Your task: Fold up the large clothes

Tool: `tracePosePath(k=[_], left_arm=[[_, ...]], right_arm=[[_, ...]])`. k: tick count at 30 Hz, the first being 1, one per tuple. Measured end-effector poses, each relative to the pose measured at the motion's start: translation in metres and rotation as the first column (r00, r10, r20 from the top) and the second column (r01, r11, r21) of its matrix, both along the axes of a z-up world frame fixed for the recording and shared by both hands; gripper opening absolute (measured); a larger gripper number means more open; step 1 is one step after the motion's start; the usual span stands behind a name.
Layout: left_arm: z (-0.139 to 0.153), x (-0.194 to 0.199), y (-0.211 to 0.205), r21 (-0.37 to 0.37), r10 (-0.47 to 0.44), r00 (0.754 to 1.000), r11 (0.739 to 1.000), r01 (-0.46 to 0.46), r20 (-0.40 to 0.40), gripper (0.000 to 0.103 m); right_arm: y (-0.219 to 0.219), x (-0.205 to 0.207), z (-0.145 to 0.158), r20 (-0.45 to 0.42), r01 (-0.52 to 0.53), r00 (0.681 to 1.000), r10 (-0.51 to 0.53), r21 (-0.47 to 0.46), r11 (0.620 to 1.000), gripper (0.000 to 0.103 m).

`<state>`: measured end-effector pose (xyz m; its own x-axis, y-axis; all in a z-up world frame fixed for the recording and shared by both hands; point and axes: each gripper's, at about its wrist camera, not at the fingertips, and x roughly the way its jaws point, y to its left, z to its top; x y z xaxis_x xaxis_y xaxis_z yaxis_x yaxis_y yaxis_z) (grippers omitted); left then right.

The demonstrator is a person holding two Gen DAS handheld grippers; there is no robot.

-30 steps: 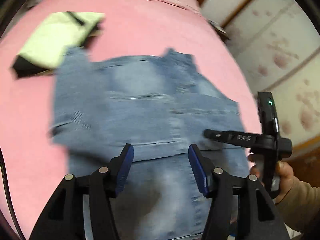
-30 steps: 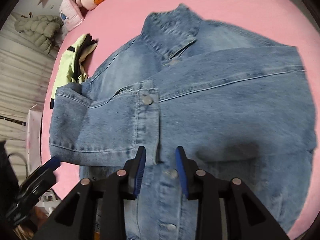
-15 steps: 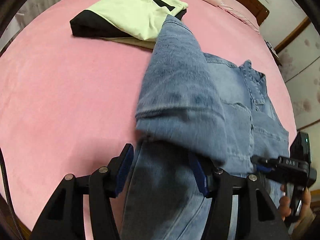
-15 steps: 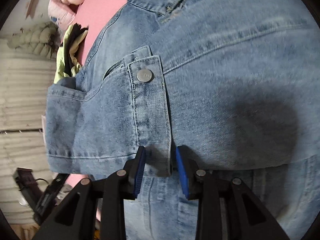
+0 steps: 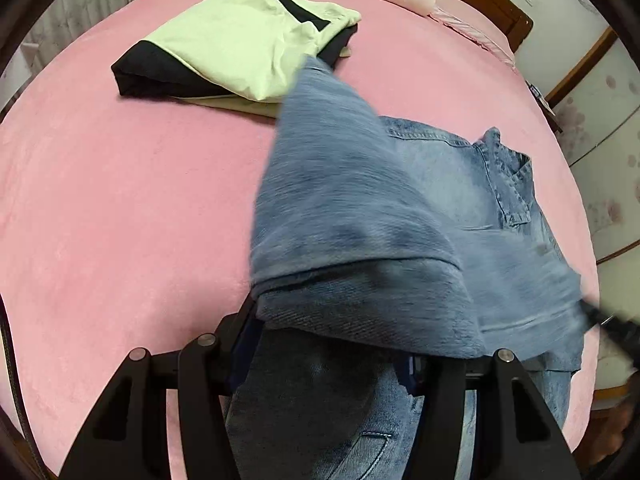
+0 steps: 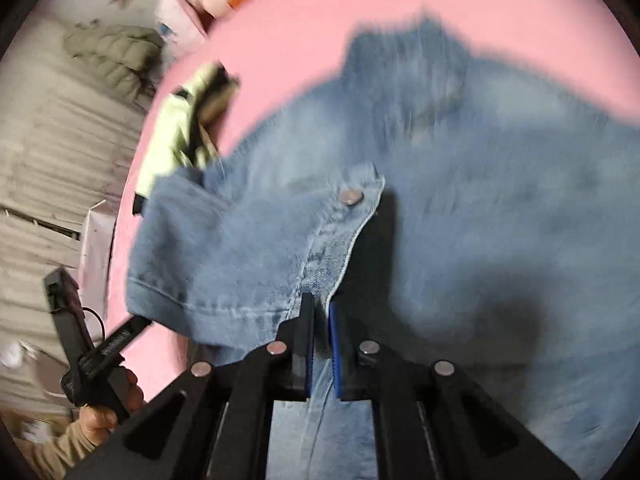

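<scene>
Left wrist view: I saw the faded blue denim jacket (image 5: 460, 208), its sleeve draped over my spread left hand-held gripper (image 5: 324, 364); my right hand-held gripper (image 6: 320, 344) pinched its cuff.

Black plastic frames with silver screw heads are seen on both grippers (image 6: 320, 344), lined with blue finger pads (image 6: 335, 352). A beige sleeve (image 6: 60, 446) and bare skin are shown at the left hand (image 6: 108, 404).

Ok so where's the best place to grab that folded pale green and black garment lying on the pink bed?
Take the folded pale green and black garment by its thick black folded edge, coming in low from the near left side; that edge stands proud of the pink bed, clear of the blue denim jacket.
</scene>
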<state>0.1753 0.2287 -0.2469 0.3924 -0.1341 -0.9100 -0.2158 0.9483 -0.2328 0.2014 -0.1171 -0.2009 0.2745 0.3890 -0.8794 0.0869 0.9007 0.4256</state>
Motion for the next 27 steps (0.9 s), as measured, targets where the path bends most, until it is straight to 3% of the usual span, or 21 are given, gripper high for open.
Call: tracePosePath(k=[3,6,8,13,15,21,26,27], left_arm=[[-0.005,0.002,-0.007,0.003,-0.012,1.0,1.0,0.012,-0.007,0.056],[-0.015,0.007,-0.017,0.028,-0.021,0.999,0.999,0.022,-0.033,0.056],[-0.021,0.01,-0.022,0.07,-0.012,0.999,0.997,0.015,-0.048,0.056],[-0.025,0.016,-0.019,0.064,0.044,0.998,0.997,-0.041,-0.044,0.055],[-0.023,0.015,-0.018,0.043,0.042,0.999,0.998,-0.04,-0.033,0.04],[-0.026,0.013,-0.029,0.082,-0.056,0.997,0.995,0.06,-0.05,0.038],[-0.031,0.017,-0.046,0.158,-0.198,0.973,0.964,0.216,-0.121,0.039],[-0.03,0.018,-0.048,0.17,-0.235,0.962,0.952,0.257,-0.138,0.044]], right_arm=[[-0.019,-0.006,0.036,0.127,0.036,0.992,-0.018,-0.147,0.988,0.006],[-0.045,-0.014,0.043,0.162,0.097,0.985,-0.054,-0.271,0.958,0.006],[-0.058,-0.018,0.031,0.126,0.108,0.989,-0.073,-0.301,0.948,0.006],[-0.072,-0.03,-0.013,0.015,0.09,0.996,-0.091,-0.331,0.939,0.006],[-0.069,-0.034,-0.015,0.022,0.091,0.996,-0.088,-0.344,0.934,0.006],[-0.069,-0.043,-0.007,0.088,0.13,0.991,-0.104,-0.405,0.905,0.006],[-0.075,-0.051,-0.046,-0.065,0.067,0.993,-0.103,-0.415,0.907,0.006],[-0.075,-0.053,-0.056,-0.115,0.04,0.989,-0.095,-0.412,0.91,0.006]])
